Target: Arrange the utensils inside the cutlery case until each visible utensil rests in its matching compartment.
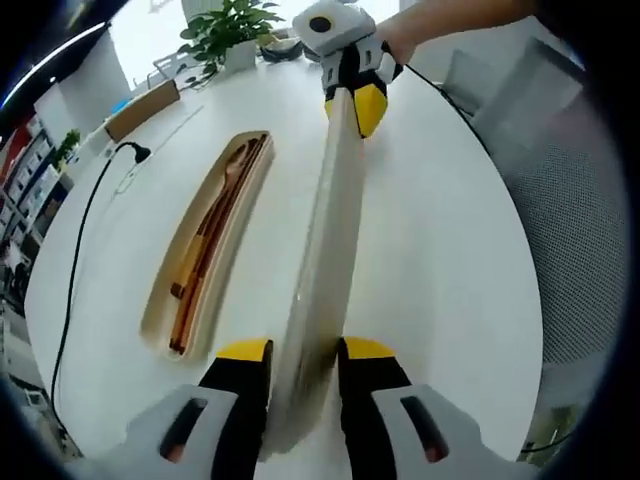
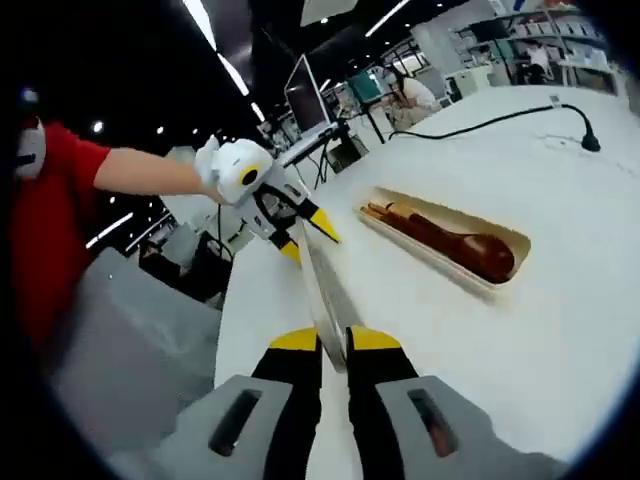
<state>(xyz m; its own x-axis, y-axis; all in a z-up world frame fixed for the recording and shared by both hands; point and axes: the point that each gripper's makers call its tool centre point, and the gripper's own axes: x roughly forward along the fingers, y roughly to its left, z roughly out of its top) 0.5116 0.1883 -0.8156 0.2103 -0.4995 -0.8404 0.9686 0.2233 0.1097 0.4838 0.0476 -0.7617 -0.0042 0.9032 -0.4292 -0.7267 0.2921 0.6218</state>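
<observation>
A long pale case lid (image 1: 335,230) hangs on edge over the white table (image 1: 450,290), gripped at both ends. My left gripper (image 1: 305,352) is shut on its near end, and my right gripper (image 1: 356,100) is shut on its far end. In the right gripper view the lid (image 2: 318,285) runs from my right gripper (image 2: 335,342) to my left gripper (image 2: 298,232). Beside it the open cutlery case (image 1: 180,255) lies on the table, holding a wooden spoon and chopsticks (image 1: 215,225). The case (image 2: 432,262) shows the spoon (image 2: 470,250) lying inside.
A black cable (image 1: 82,235) with a plug runs across the table left of the case. A potted plant (image 1: 235,30) and a cardboard box (image 1: 140,108) stand at the far edge. A grey chair (image 1: 565,200) flanks the table. A person's red sleeve (image 2: 50,200) shows.
</observation>
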